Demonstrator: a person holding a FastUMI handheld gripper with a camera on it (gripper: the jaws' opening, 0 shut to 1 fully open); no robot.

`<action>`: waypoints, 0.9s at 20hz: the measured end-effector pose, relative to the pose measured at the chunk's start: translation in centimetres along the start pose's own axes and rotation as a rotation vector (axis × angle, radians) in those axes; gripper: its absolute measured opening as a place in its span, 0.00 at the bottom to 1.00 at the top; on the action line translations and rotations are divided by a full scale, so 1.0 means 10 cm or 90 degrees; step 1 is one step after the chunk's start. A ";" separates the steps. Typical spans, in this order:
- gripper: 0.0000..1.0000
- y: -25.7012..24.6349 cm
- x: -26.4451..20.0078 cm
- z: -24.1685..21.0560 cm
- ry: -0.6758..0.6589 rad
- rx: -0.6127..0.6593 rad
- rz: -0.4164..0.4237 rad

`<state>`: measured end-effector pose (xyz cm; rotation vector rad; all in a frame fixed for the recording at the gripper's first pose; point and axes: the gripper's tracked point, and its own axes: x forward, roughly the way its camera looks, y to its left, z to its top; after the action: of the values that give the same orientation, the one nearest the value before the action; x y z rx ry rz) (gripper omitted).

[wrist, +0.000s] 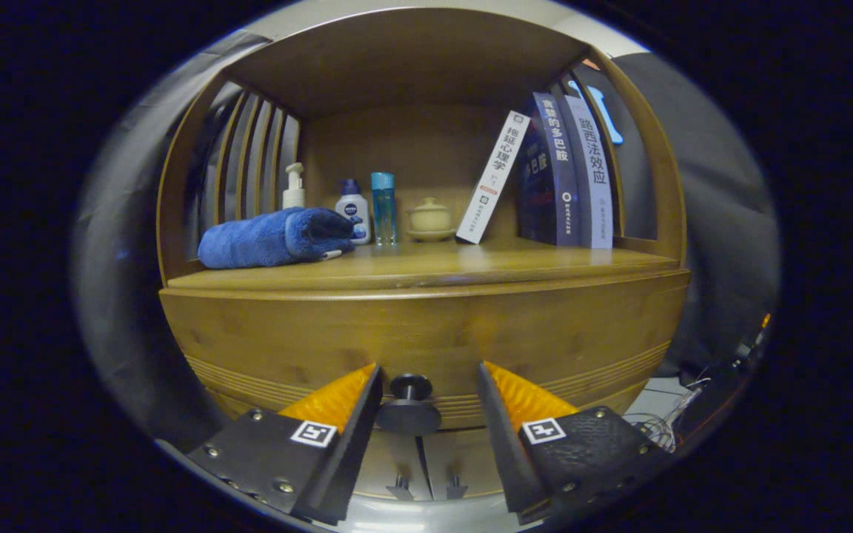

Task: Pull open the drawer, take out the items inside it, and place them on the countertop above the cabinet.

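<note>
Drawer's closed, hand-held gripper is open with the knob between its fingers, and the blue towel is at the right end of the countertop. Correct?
Not quite: in the gripper view the blue towel lies at the left end of the countertop; books stand at the right. The rest holds: drawer closed, hand-held gripper open, knob between its fingers.

Countertop: towel, bottles, books

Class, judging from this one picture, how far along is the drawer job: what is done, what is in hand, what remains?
Done: nothing yet; the drawer front looks closed. In hand: the hand-held gripper is open, its fingers either side of the dark knob, not yet pressing on it. Left: grip the knob, pull the drawer out, lift out what is inside and set it on the countertop, beside the blue towel.
</note>
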<state>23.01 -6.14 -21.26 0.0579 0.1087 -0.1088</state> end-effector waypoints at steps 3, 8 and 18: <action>0.54 0.15 -0.03 -0.05 0.015 -0.009 0.018; 0.42 0.11 -0.01 -0.06 0.054 -0.015 -0.016; 0.42 0.08 -0.01 -0.29 0.135 -0.062 -0.067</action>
<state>22.74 -5.13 -24.11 -0.0335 0.3295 -0.2016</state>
